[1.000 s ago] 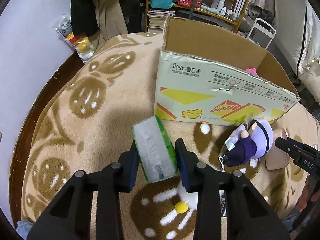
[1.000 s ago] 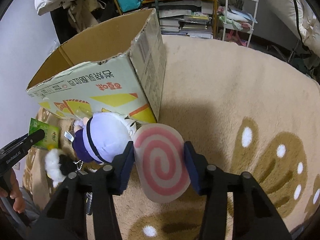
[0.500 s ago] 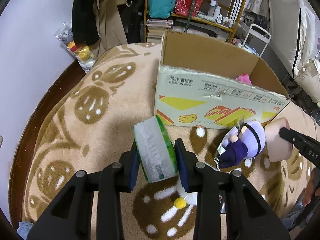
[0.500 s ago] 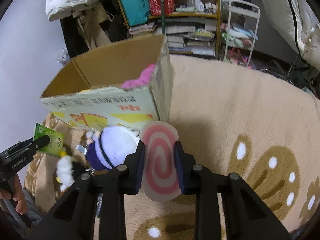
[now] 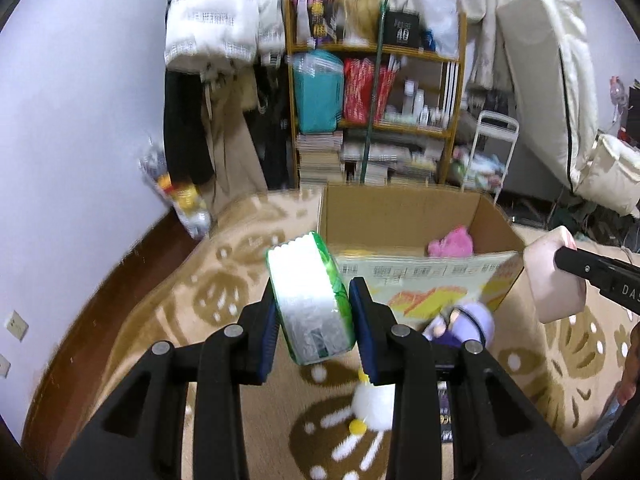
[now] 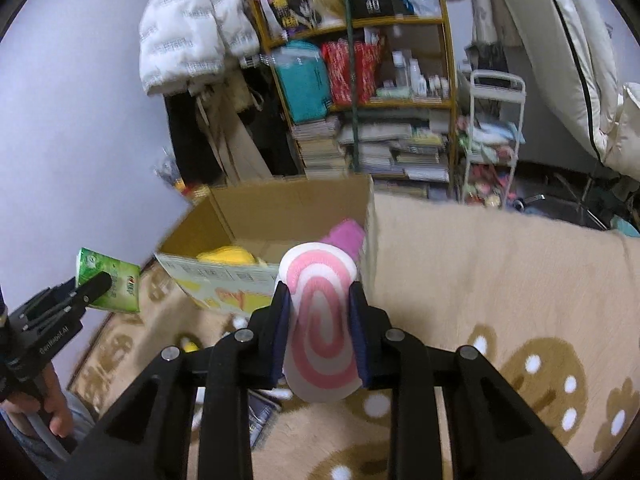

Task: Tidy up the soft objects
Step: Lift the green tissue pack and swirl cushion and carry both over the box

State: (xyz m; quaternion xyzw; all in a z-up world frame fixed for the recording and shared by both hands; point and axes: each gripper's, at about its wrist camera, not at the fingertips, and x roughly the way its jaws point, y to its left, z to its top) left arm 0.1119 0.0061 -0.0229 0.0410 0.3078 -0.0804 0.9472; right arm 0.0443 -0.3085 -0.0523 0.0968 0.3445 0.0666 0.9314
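Both hands are carrying soft things toward the open cardboard box (image 5: 404, 220). The left hand-held gripper (image 5: 313, 312) is clamped partway closed on a green tissue pack (image 5: 310, 300), held above the patterned rug (image 5: 160, 320) just short of the box's near wall. The right hand-held gripper (image 6: 320, 330) has squeezed a pink-and-white spiral cushion (image 6: 320, 320) narrow between its pads, in front of the box's near right corner. A pink plush (image 5: 450, 242) and something yellow (image 6: 228, 256) already lie inside the box. A purple-hatted doll (image 5: 464, 322) and a white pom-pom toy (image 5: 372, 404) remain on the rug. Next, each load likely needs carrying over the rim before release.
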